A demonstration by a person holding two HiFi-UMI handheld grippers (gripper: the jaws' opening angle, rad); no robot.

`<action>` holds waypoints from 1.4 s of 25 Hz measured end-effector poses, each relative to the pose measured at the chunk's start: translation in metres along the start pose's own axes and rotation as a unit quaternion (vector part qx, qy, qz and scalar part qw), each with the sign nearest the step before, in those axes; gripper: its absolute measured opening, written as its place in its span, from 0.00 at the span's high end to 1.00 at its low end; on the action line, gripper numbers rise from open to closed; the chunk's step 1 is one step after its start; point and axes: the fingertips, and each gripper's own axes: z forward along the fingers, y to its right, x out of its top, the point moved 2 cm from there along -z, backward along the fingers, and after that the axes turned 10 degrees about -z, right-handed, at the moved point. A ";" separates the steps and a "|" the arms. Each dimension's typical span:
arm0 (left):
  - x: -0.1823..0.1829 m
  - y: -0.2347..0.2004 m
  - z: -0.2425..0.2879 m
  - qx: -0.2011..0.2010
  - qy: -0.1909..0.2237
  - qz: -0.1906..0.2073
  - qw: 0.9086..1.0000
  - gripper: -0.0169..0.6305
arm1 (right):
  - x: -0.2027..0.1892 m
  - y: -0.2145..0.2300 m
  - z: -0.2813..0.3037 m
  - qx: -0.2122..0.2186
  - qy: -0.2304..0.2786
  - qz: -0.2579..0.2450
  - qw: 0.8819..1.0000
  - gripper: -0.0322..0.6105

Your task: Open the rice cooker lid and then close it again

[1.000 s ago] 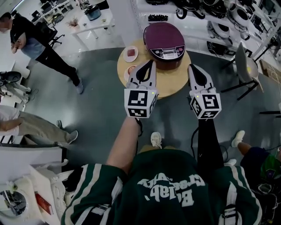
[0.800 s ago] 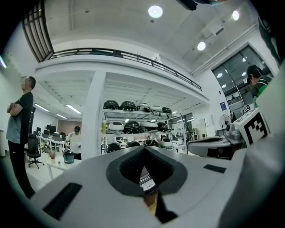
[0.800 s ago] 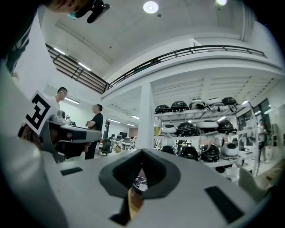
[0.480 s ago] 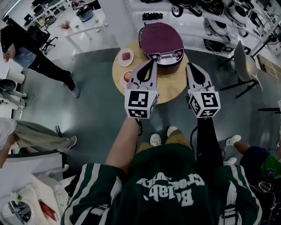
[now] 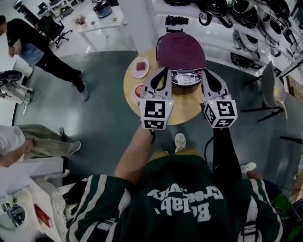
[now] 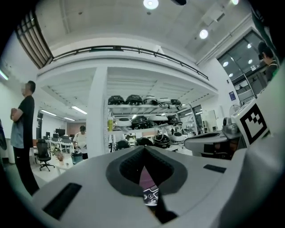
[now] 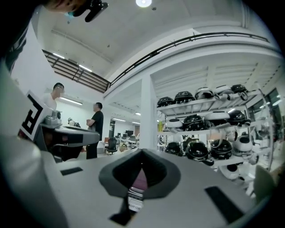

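Observation:
The rice cooker [image 5: 181,54], with a dark maroon lid and a silver control panel, stands shut at the far side of a round wooden table [image 5: 182,104]. Both grippers hover in the air on the near side of it, touching nothing. My left gripper [image 5: 164,70] points at the cooker's front left, jaws together and empty. My right gripper [image 5: 207,72] points at its front right, also shut and empty. A sliver of the cooker [image 6: 146,181] shows past the jaw tips in the left gripper view, and the cooker [image 7: 139,180] shows the same way in the right gripper view.
Two small plates [image 5: 140,66] [image 5: 137,90] with red food lie on the table's left part. A chair [image 5: 273,89] stands to the right. Shelves of rice cookers [image 5: 236,12] line the back. People [image 5: 35,45] stand and sit at the left.
The person has stepped toward the table, so both grippers now sit closer to the cooker's front. The lid stays down and both grippers remain shut.

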 end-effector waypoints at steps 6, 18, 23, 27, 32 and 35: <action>-0.021 -0.002 0.047 0.006 -0.015 -0.023 1.000 0.98 | -0.026 0.016 0.046 0.044 -0.027 0.013 0.999 0.94; -0.096 -0.002 0.094 0.003 -0.121 -0.056 0.991 0.98 | -0.104 0.007 0.094 0.142 -0.171 0.030 0.974 0.94; -0.115 -0.008 0.101 0.009 -0.153 -0.074 0.985 0.98 | -0.117 0.003 0.103 0.157 -0.183 0.031 0.970 0.94; -0.125 -0.009 0.104 0.011 -0.164 -0.080 0.983 0.98 | -0.127 -0.001 0.105 0.165 -0.193 0.029 0.967 0.94; -0.133 -0.010 0.106 0.013 -0.172 -0.085 0.981 0.98 | -0.138 -0.004 0.105 0.171 -0.209 0.029 0.962 0.94; -0.139 -0.008 0.106 0.010 -0.182 -0.088 0.979 0.98 | -0.146 -0.007 0.104 0.175 -0.227 0.022 0.958 0.94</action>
